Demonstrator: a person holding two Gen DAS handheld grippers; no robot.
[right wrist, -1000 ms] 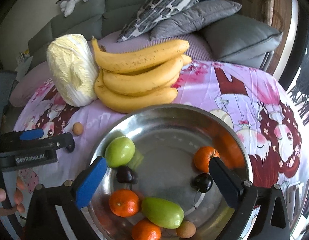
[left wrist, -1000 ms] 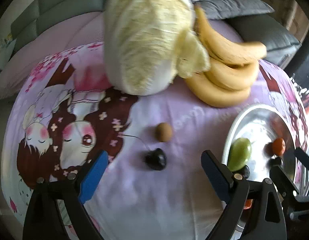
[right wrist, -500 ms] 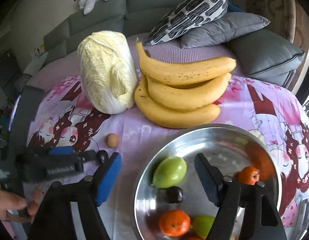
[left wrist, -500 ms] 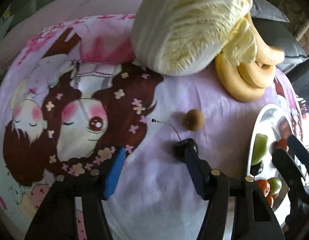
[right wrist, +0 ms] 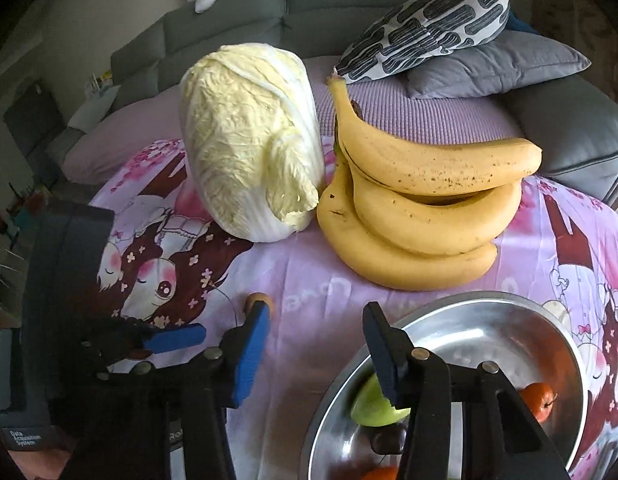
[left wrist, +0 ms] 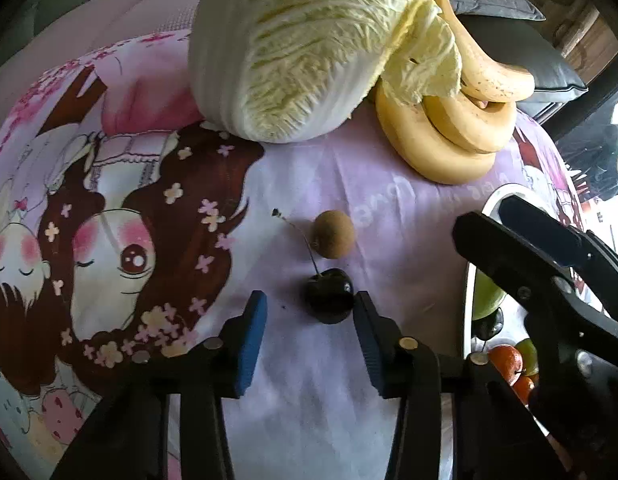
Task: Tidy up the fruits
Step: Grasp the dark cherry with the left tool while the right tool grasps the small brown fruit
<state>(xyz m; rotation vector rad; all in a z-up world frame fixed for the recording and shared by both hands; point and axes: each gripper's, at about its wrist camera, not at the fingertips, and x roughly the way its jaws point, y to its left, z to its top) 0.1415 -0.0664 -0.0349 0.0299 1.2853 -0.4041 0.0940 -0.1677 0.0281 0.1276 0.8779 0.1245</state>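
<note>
Most small fruit already lies in the steel bowl [right wrist: 549,322], while a cherry [left wrist: 329,295] and longan [left wrist: 333,234] remain on the table, the empty left claw [left wrist: 307,336] closing around the cherry, the right claw [right wrist: 315,350] closing empty.

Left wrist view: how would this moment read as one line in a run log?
left gripper: closing around dark stemmed cherry, one pad touching | small round brown fruit: loose on purple cartoon cloth | right gripper: closing, nothing between

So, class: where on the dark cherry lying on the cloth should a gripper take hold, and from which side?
Grip the cherry across its round body, coming from above. Its thin stem points away towards the small brown fruit, so the sides are free for the pads.
</note>
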